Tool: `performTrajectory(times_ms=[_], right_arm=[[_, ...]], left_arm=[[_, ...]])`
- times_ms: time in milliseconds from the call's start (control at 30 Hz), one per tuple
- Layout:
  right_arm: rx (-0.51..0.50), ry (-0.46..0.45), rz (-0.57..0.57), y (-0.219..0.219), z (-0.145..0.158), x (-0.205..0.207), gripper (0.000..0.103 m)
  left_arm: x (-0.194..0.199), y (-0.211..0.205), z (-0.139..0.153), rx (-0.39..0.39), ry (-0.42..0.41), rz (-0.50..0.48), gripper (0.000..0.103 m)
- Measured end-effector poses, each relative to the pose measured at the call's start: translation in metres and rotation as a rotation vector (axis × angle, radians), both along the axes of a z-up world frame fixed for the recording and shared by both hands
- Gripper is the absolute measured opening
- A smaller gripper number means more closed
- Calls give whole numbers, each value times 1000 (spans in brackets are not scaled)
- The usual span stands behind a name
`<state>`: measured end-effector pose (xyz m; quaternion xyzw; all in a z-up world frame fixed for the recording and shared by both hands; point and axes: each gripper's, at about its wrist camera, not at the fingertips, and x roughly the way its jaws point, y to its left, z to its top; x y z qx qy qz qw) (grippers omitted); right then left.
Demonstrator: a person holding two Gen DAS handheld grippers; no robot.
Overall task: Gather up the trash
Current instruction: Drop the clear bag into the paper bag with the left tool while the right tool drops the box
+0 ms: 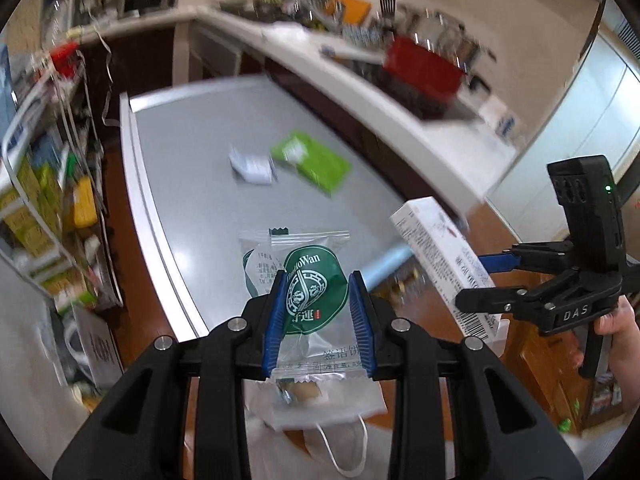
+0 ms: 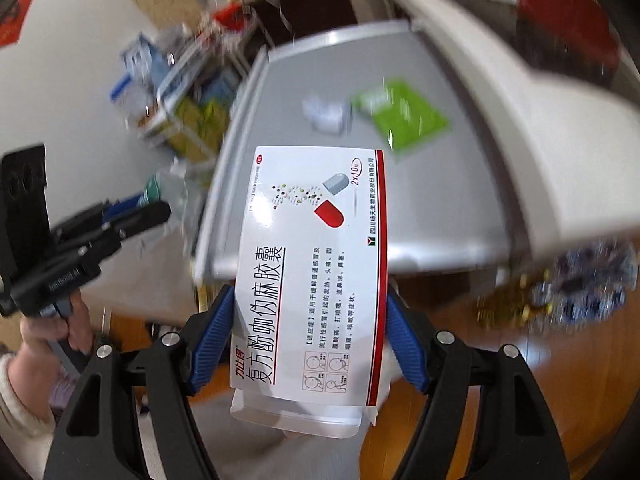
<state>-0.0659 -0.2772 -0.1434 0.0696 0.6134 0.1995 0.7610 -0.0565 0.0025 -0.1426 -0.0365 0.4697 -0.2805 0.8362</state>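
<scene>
My left gripper (image 1: 318, 280) is shut on a clear snack wrapper with a green label (image 1: 312, 280) and holds it above the near edge of the grey table (image 1: 192, 184). My right gripper (image 2: 310, 304) is shut on a white medicine box (image 2: 312, 272); it also shows in the left wrist view (image 1: 440, 256) at the right. On the table lie a green packet (image 1: 312, 162) (image 2: 400, 118) and a small white wrapper (image 1: 252, 166) (image 2: 326, 114). The left gripper appears at the left of the right wrist view (image 2: 132, 210).
A white bag (image 1: 320, 432) lies below the left gripper. A white counter (image 1: 400, 120) with a red box (image 1: 424, 72) and clutter runs behind the table. A crowded shelf (image 1: 48, 200) stands at the left. Wooden floor (image 2: 520, 380) lies below.
</scene>
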Motion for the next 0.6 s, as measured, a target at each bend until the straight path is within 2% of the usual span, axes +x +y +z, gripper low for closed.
performTrajectory(times_ms=[133, 267, 400, 467, 600], right_arm=[[-25, 119, 17, -4, -43, -33, 71], [-28, 217, 31, -8, -82, -52, 71], [-43, 289, 41, -3, -119, -54, 71], [-39, 317, 43, 0, -138, -53, 59], [-73, 369, 9, -1, -179, -44, 59]], left_arm=[[-26, -17, -39, 39, 94, -45, 32], [-45, -37, -76, 93, 153, -103, 32], [-51, -52, -117, 127, 225, -139, 32], [-52, -60, -135, 146, 257, -153, 32], [-45, -69, -178, 215, 315, -148, 32]])
